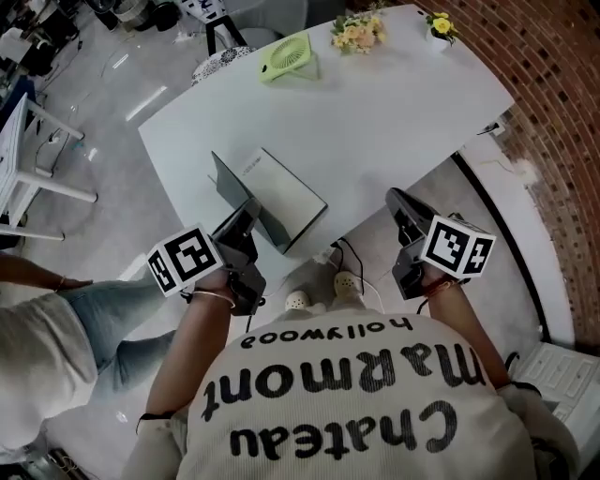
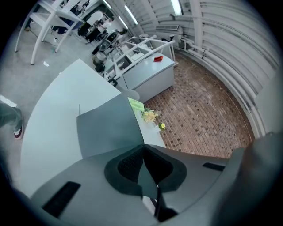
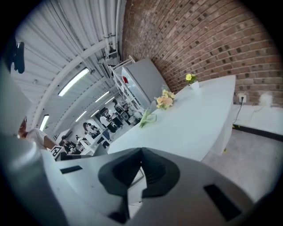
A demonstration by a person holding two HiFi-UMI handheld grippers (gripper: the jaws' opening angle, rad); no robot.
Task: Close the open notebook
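The notebook (image 1: 281,197) lies near the front edge of the white table (image 1: 375,122), half open. Its grey cover (image 1: 230,186) stands raised on the left over the pale page. My left gripper (image 1: 249,212) is at the cover's near edge. In the left gripper view the gripper (image 2: 143,149) is shut on the thin grey cover (image 2: 108,128), which runs up between the pads. My right gripper (image 1: 403,208) hangs off the table's front edge, right of the notebook. Seen in its own view, this gripper (image 3: 141,152) is shut with nothing in it.
At the table's far side stand a green hand fan (image 1: 286,54), a bunch of pale flowers (image 1: 358,33) and a small pot with a yellow flower (image 1: 439,25). A brick wall (image 1: 553,103) runs along the right. Another person's leg (image 1: 103,309) is at the left.
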